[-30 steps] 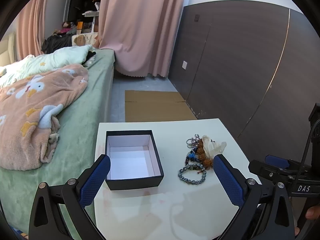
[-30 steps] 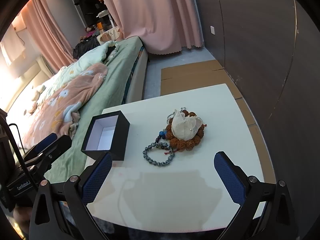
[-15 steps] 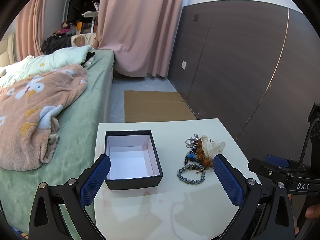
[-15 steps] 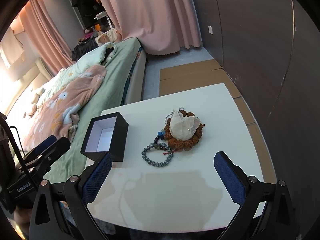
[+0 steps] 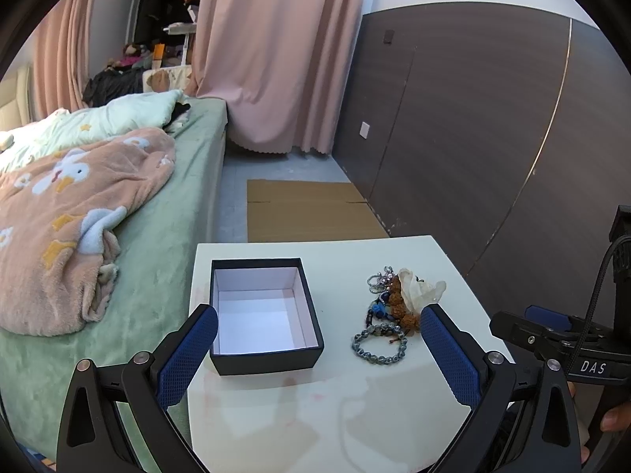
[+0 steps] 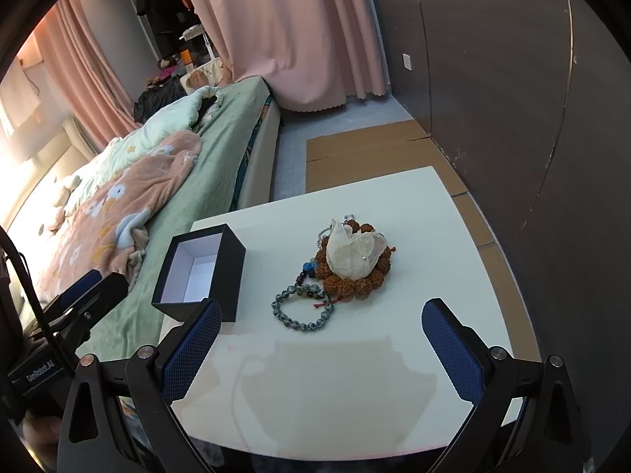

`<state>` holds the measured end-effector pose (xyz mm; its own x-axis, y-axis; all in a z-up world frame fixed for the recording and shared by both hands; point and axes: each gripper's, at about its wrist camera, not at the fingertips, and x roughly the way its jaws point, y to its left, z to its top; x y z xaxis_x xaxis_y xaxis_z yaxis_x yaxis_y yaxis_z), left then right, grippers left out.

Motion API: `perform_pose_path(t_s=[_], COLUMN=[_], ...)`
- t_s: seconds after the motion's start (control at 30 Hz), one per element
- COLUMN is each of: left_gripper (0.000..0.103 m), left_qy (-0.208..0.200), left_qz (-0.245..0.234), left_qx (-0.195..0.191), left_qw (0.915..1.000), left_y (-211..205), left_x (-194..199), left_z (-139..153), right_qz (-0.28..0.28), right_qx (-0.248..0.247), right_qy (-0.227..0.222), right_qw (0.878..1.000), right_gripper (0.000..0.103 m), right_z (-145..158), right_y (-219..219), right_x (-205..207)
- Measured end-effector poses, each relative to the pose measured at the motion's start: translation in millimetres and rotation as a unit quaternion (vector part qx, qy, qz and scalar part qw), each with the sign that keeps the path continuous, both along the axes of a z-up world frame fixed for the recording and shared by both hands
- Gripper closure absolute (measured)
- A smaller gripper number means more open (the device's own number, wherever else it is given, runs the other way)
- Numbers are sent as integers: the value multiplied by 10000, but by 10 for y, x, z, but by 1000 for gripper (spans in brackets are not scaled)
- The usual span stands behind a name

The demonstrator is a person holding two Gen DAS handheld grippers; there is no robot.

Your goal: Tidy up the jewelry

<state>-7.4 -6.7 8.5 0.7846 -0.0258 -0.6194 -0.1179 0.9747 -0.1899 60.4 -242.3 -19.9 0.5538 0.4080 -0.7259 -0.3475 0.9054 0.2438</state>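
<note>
An open black box [image 5: 265,315] with a white inside stands empty on the left of the white table [image 5: 315,414]; it also shows in the right wrist view [image 6: 201,272]. To its right lies a pile of jewelry: a grey bead bracelet [image 5: 379,343] [image 6: 303,307], a brown bead bracelet [image 6: 355,276], a silver chain [image 5: 378,278] and a white translucent piece [image 6: 355,254] on top. My left gripper [image 5: 318,349] is open and empty, hovering short of the box and bracelets. My right gripper [image 6: 319,345] is open and empty, just short of the grey bracelet.
A bed [image 5: 118,216] with a green sheet and a peach blanket [image 5: 59,213] runs along the table's left side. Flat cardboard [image 5: 311,213] lies on the floor beyond the table. A dark panelled wall [image 5: 473,138] stands to the right, pink curtains [image 5: 276,59] behind.
Both grippers have eased slightly toward the table; the box and jewelry have not moved.
</note>
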Motion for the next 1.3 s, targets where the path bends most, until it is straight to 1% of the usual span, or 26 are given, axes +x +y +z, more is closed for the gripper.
perform_pose_path(t_s=[0.9,1.2,1.3], left_gripper=[1,1,6], left_qy=[-6,57,104], left_qz=[-13,-111,-242], left_qx=[8,-17,-132], left_qw=[10000,9999,9996], left_y=[18,-68,-101], left_x=[2,171,247], left_z=[-1,-42,-74], right_qz=[-10,-101,-159], right_qx=[-26,79,155], right_qy=[13,82,154], right_qw=[10000,9999,9996], right_gripper=[0,0,0], right_z=[11,6,5], right_y=[3,-64,-118], right_x=[13,83,148])
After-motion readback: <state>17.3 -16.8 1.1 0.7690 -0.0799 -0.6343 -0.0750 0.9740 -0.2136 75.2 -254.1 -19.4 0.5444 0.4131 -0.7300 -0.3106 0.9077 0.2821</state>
